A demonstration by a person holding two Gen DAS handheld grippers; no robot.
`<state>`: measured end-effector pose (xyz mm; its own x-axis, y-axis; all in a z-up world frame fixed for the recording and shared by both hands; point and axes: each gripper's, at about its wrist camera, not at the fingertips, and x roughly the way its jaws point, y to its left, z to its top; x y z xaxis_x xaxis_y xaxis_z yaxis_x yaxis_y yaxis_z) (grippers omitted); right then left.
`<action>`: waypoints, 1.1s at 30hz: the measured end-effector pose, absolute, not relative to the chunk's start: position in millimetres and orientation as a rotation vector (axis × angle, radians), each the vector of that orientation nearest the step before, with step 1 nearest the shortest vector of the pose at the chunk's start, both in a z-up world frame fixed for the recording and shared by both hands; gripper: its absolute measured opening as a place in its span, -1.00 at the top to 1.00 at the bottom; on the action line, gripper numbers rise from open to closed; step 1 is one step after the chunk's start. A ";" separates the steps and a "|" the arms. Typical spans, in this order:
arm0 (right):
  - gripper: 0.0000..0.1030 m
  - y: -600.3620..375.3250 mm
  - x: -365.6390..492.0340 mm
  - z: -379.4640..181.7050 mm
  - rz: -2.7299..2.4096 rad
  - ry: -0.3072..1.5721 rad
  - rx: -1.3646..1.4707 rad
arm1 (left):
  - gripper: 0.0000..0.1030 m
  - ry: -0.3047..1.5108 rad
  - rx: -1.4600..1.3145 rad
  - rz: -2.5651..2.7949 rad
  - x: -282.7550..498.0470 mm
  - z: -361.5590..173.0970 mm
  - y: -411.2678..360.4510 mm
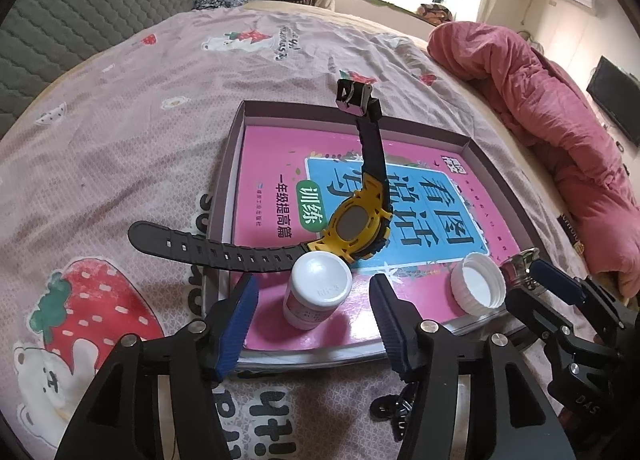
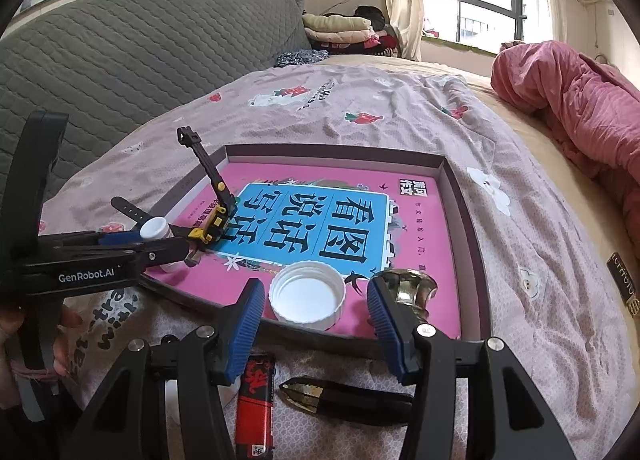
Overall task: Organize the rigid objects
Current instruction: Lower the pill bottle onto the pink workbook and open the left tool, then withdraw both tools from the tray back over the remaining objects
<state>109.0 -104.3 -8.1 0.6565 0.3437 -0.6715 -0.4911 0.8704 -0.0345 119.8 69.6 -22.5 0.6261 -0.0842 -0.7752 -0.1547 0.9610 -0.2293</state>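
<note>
A shallow box (image 1: 236, 140) (image 2: 456, 180) with a pink book inside lies on the bed. A small white bottle (image 1: 318, 290) (image 2: 154, 229) stands in its near left corner, between the fingers of my open left gripper (image 1: 314, 300) (image 2: 160, 240), not gripped. A yellow and black watch (image 1: 356, 228) (image 2: 214, 220) lies behind the bottle, one strap over the box wall. A white cap (image 1: 478, 284) (image 2: 307, 294) lies open side up, in front of my open right gripper (image 2: 314, 308) (image 1: 532, 276). A brass knob (image 2: 408, 290) (image 1: 520, 264) stands by the right finger.
A red and black lighter (image 2: 256, 400) and a dark pointed object (image 2: 344, 398) lie on the sheet under the right gripper. A pink quilt (image 1: 552, 100) (image 2: 572, 100) is heaped at the right. A grey headboard (image 2: 120, 52) stands at the left.
</note>
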 end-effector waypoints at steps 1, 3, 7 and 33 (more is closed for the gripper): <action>-0.03 -104.8 109.5 -8.1 0.476 0.712 -0.219 | -0.16 0.895 -0.286 0.042 119.7 -21.9 69.8; -0.03 -105.8 110.0 -7.8 0.474 0.712 -0.215 | -0.17 0.888 -0.285 0.047 118.3 -20.4 70.2; -0.03 -107.7 110.5 -6.1 0.468 0.705 -0.210 | -0.18 0.860 -0.298 0.040 114.9 -15.3 71.4; -0.13 -140.4 104.9 23.0 0.406 0.616 -0.145 | -0.40 0.698 -0.223 0.011 81.1 28.4 55.4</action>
<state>104.9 -140.4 23.0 0.7402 0.3263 -0.5879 -0.4113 0.9114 -0.0120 81.1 55.4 28.4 0.7672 -0.0643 -0.6381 -0.0848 0.9761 -0.2003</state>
